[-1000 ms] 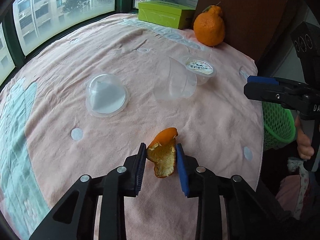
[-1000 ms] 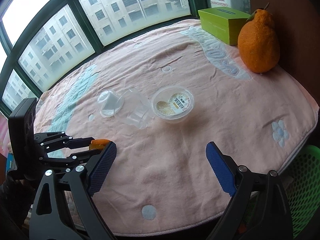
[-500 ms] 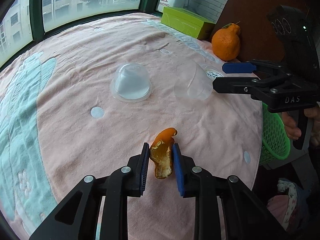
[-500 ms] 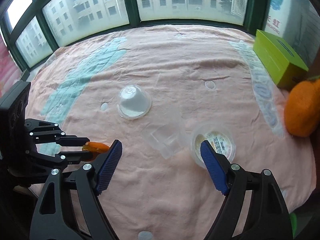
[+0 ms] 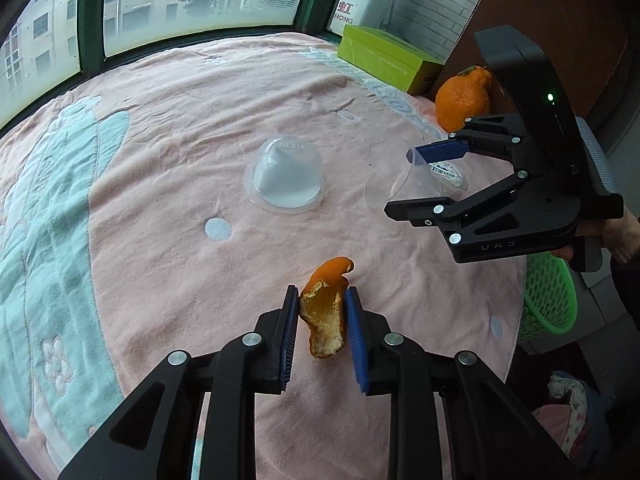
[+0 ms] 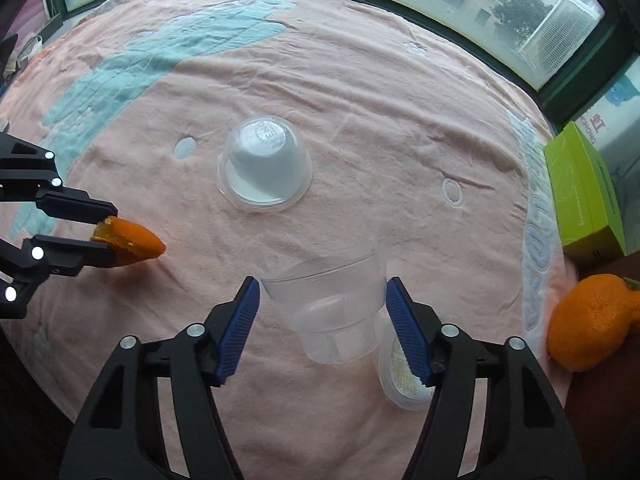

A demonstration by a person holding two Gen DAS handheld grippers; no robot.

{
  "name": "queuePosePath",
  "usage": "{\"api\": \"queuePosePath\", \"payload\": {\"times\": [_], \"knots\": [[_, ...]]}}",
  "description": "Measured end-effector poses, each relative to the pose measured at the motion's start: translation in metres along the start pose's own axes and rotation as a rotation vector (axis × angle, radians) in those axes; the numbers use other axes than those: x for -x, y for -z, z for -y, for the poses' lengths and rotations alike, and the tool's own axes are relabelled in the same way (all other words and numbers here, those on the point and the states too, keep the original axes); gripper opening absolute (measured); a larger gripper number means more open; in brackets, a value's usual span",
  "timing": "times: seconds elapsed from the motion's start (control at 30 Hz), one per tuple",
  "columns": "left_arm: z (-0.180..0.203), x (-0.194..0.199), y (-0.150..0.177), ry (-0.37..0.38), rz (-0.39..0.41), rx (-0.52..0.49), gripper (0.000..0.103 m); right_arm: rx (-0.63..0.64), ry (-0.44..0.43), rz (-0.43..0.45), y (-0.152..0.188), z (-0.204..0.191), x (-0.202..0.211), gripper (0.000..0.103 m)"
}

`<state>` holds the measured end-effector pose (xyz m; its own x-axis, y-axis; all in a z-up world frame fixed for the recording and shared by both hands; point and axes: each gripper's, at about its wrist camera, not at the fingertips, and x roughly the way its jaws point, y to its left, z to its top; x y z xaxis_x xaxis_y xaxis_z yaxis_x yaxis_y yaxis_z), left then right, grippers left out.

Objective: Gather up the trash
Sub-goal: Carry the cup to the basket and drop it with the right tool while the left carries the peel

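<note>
My left gripper (image 5: 322,294) is shut on an orange peel (image 5: 326,312), which also shows in the right wrist view (image 6: 132,242), held just above the pink cloth. My right gripper (image 6: 322,300) is open with its pads on either side of a clear plastic cup (image 6: 332,312) lying on its side; the pads stand apart from it. The cup also shows in the left wrist view (image 5: 400,188). An upturned clear cup (image 6: 264,168) stands farther out. A lidded pudding cup (image 6: 400,376) lies under the right finger.
A whole orange (image 6: 588,320) and a green box (image 6: 586,192) sit at the right of the table. A green mesh basket (image 5: 546,292) stands below the table's right edge. Windows run along the far side.
My right gripper has swung over the table and come down around the lying clear cup. My left gripper has closed tighter on the peel and holds it.
</note>
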<state>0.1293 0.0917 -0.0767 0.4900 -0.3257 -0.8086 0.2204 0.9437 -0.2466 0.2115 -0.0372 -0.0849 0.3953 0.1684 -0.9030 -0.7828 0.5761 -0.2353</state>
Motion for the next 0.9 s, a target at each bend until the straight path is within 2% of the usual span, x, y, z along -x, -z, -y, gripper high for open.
{"api": "queuePosePath", "payload": {"times": [0.2,0.3,0.43,0.67,0.9], "knots": [[0.005,0.009,-0.001,0.003,0.015,-0.005,0.023,-0.121,-0.043,0.090,0.014,0.008,0.029,0.062],[0.013,0.012,-0.002,0.017,0.020,-0.015,0.023,-0.230,-0.093,0.141,0.030,0.018,0.050,0.062],[0.032,0.016,-0.006,0.038,0.028,-0.046,0.023,-0.357,-0.119,0.205,0.059,0.027,0.079,0.062],[0.083,0.014,-0.017,0.111,0.029,-0.116,0.023,-0.559,-0.071,0.276,0.133,0.049,0.123,0.062],[0.152,-0.001,-0.027,0.201,0.017,-0.215,0.023,-0.775,0.028,0.240,0.232,0.087,0.140,0.062]]}}
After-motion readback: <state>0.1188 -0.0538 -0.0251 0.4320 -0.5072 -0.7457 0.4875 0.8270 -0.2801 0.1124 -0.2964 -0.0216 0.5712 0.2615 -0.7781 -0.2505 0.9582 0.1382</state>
